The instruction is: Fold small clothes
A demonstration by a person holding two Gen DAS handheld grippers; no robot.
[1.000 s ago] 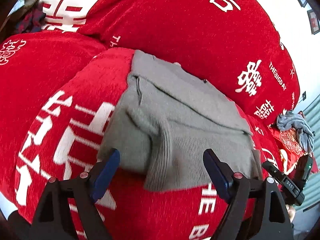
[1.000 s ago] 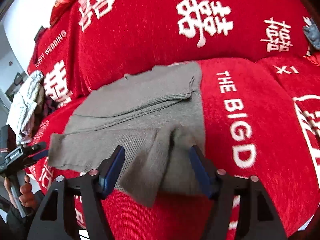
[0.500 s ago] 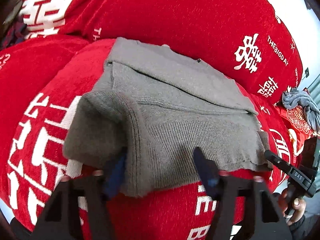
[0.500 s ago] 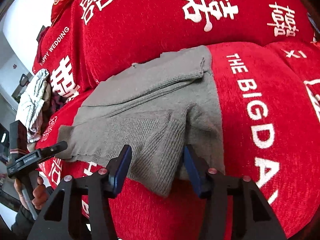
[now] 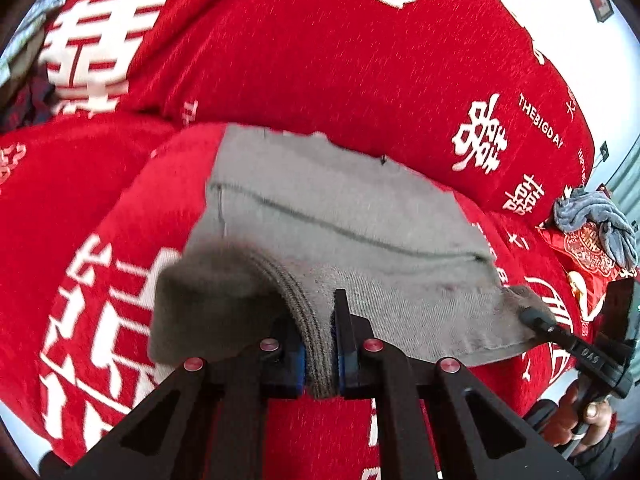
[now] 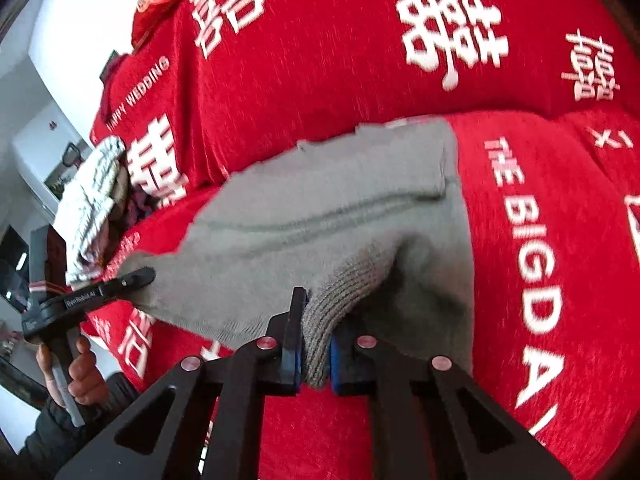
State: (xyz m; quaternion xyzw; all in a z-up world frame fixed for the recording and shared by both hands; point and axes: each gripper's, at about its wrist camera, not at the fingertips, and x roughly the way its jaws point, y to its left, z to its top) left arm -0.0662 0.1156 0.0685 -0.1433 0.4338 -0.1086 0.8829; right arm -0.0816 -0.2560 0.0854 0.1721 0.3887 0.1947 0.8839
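Note:
A small grey knitted sweater lies half folded on a red sofa seat. My left gripper is shut on the ribbed hem at the sweater's near left corner, which bunches up between the blue pads. In the right wrist view the same grey sweater spreads to the left, and my right gripper is shut on the ribbed hem at its near right corner. Each view shows the other gripper's tip touching the far end of the hem, the right gripper and the left gripper.
The red sofa cover with white lettering covers seat and backrest. A blue-grey cloth lies on the right end. A white patterned garment is piled at the left end. A person's hand holds the left gripper's handle.
Both grippers went from open around the sweater's near hem to shut on it. The hem corners have lifted slightly off the seat and bunched.

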